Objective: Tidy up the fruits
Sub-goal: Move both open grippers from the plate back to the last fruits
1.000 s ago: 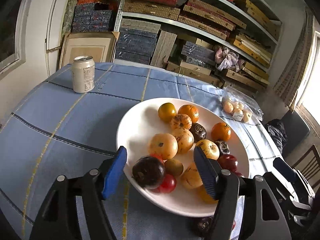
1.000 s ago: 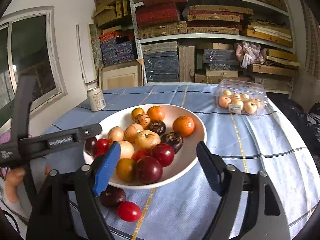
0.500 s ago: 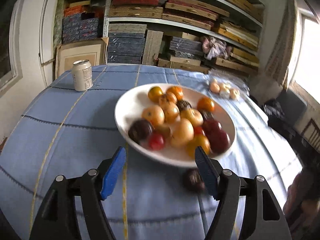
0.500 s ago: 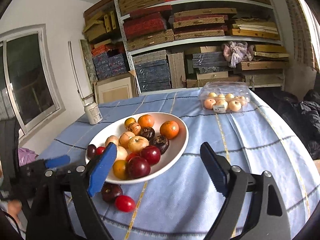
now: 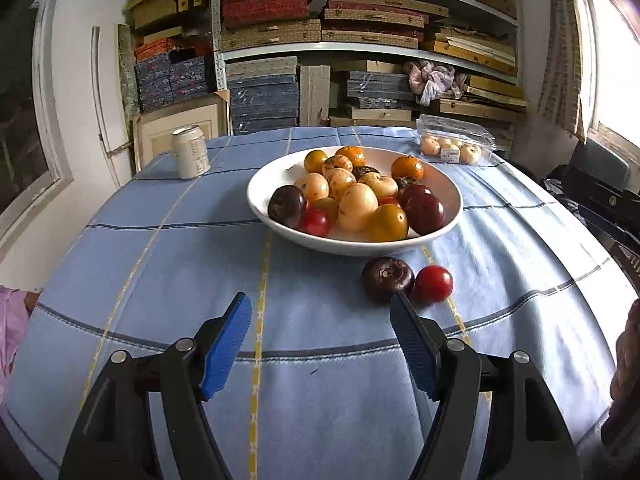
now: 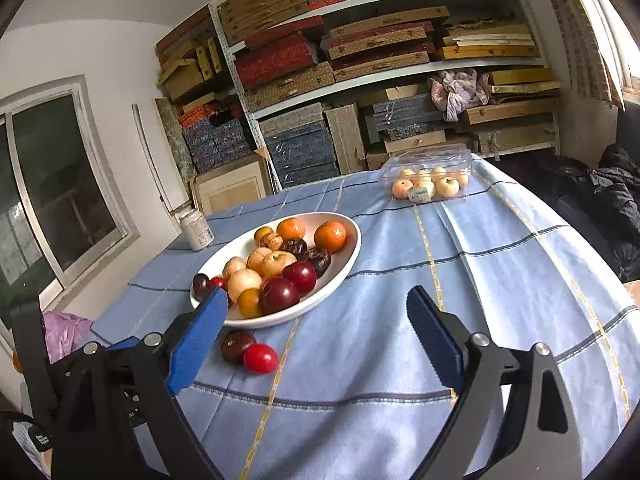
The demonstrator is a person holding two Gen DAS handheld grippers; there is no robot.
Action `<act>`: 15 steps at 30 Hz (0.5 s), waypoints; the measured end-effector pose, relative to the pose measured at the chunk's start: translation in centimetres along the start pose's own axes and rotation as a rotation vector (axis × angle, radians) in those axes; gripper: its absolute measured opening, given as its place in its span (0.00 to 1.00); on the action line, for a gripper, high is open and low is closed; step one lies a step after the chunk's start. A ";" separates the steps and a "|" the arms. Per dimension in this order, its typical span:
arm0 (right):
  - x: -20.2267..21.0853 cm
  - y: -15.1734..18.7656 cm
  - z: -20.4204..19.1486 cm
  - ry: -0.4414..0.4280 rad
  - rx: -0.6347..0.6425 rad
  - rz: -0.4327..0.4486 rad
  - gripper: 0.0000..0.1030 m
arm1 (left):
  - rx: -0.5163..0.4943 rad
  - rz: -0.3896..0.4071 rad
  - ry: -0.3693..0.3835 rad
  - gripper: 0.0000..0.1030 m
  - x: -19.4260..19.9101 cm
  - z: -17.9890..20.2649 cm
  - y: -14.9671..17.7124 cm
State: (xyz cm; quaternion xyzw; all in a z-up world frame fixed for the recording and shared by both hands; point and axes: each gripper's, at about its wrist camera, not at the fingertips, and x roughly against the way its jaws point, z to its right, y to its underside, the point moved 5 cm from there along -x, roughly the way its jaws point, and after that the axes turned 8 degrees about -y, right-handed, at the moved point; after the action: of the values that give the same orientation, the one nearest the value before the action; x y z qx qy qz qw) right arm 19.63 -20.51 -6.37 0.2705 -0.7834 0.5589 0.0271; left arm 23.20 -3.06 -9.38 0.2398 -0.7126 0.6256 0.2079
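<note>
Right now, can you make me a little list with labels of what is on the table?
bowl: wide white ceramic bowl piled with orange, yellow, red and dark purple fruits
loose fruit: dark purple round fruit touching small shiny red fruit, on blue checked tablecloth in front of the bowl
can: pale metal drink can, upright, far left
box: clear plastic box of pale round fruits, far right
left gripper: open, empty
right gripper: open, empty

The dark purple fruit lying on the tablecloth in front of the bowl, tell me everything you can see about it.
The dark purple fruit is round and glossy, deep maroon to near black, with a small dimpled end turned towards the left wrist camera. It lies loose on the blue tablecloth, just outside the near rim of the white bowl. A red tomato sits against its side, seemingly touching. Neither gripper holds it; the left gripper hangs open just short of it.
</note>
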 end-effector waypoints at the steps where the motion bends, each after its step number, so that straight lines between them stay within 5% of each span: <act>1: 0.2 0.2 -0.1 0.000 0.003 -0.001 0.86 | -0.003 0.003 -0.013 0.70 0.1 0.0 0.1; 4: 0.7 0.5 -0.3 0.002 0.005 -0.003 0.86 | -0.004 0.010 -0.033 0.84 0.3 0.0 0.1; 15: 0.4 1.4 -0.8 -0.010 0.015 -0.040 0.87 | -0.032 0.037 -0.069 0.85 0.4 0.3 -0.1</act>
State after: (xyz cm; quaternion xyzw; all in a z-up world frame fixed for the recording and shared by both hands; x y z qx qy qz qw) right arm 18.46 -19.60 -7.18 0.2893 -0.7735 0.5630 0.0325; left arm 22.94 -3.42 -9.17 0.2448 -0.7337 0.6091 0.1754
